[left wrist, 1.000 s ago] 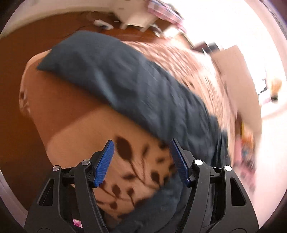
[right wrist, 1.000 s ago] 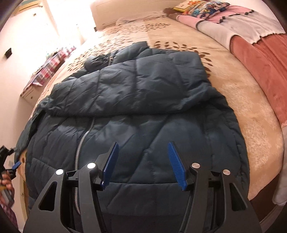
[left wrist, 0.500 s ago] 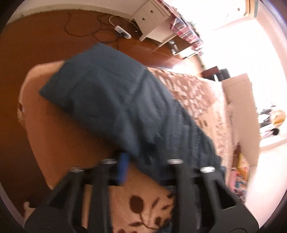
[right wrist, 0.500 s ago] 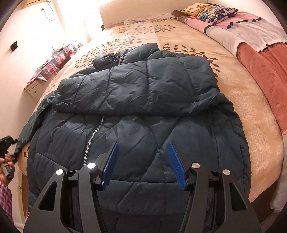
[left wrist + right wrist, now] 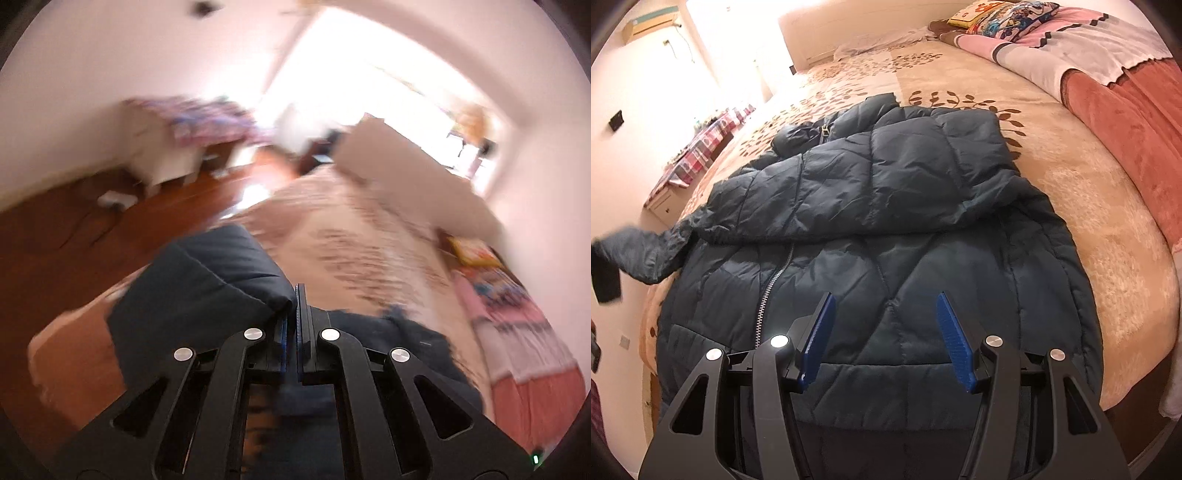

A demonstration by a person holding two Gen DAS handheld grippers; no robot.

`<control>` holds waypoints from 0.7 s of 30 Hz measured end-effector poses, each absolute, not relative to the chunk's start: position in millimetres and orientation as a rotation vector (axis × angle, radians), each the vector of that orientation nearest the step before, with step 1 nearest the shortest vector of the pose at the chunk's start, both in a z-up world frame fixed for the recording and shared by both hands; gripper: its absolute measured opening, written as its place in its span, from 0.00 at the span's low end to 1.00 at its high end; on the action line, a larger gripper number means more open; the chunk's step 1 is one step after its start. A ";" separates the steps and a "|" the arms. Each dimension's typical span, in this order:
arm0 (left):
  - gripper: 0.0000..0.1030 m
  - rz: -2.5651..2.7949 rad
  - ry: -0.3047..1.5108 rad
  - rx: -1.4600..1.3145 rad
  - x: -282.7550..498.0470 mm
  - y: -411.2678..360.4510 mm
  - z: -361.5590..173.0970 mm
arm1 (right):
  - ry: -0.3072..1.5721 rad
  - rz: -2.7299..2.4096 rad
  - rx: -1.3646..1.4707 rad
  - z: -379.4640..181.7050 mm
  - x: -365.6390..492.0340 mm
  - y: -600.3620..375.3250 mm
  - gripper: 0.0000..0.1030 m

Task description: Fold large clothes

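Observation:
A dark blue quilted jacket [image 5: 886, 206] lies spread on the bed, zipper up, with one sleeve folded across its chest. My left gripper [image 5: 297, 295] is shut, and a fold of the jacket's other sleeve [image 5: 207, 284] is pinched at its tips. In the right wrist view that sleeve [image 5: 650, 254] hangs lifted off the bed's left edge, running to the blurred black left gripper [image 5: 605, 277]. My right gripper [image 5: 885, 297] hovers open over the jacket's lower front, with nothing between its blue pads [image 5: 820, 328].
The bed has a beige leaf-print cover [image 5: 1052, 155]. A pink and red blanket [image 5: 1126, 96] and a colourful pillow [image 5: 997, 14] lie along its right side. A white bedside cabinet [image 5: 166, 162] with a plaid cloth stands on the wooden floor [image 5: 55, 236] to the left.
My left gripper went from open to shut on the sleeve and rose, rolling, so its view swung up towards the room. The sleeve now hangs lifted at the bed's left. The right gripper stayed put.

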State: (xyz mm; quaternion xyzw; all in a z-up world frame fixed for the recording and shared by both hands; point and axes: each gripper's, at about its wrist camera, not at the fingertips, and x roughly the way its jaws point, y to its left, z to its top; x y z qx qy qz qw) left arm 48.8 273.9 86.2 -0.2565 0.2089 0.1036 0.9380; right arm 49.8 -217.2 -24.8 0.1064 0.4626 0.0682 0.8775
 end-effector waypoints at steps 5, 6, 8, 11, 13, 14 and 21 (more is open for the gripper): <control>0.02 -0.032 0.410 -0.475 80.3 205.0 122.6 | 0.945 0.135 0.264 -21.3 44.2 -233.7 0.55; 0.02 -0.081 0.421 -0.484 86.9 189.3 124.2 | 0.940 0.130 0.273 -20.9 42.9 -238.2 0.55; 0.02 -0.161 0.450 -0.497 99.0 162.2 123.1 | 0.932 0.122 0.292 -20.4 40.4 -246.5 0.55; 0.02 -0.248 0.516 -0.476 115.2 114.4 110.5 | 0.923 0.111 0.317 -20.5 36.4 -259.1 0.55; 0.02 -0.292 0.568 -0.466 123.2 82.1 94.6 | 0.920 0.104 0.322 -20.7 34.1 -265.5 0.55; 0.02 -0.308 0.594 -0.465 127.8 69.7 87.9 | 0.919 0.100 0.322 -20.7 33.1 -268.7 0.55; 0.02 -0.310 0.814 -0.465 153.6 11.5 -4.2 | 0.920 0.088 0.320 -23.5 29.4 -282.5 0.55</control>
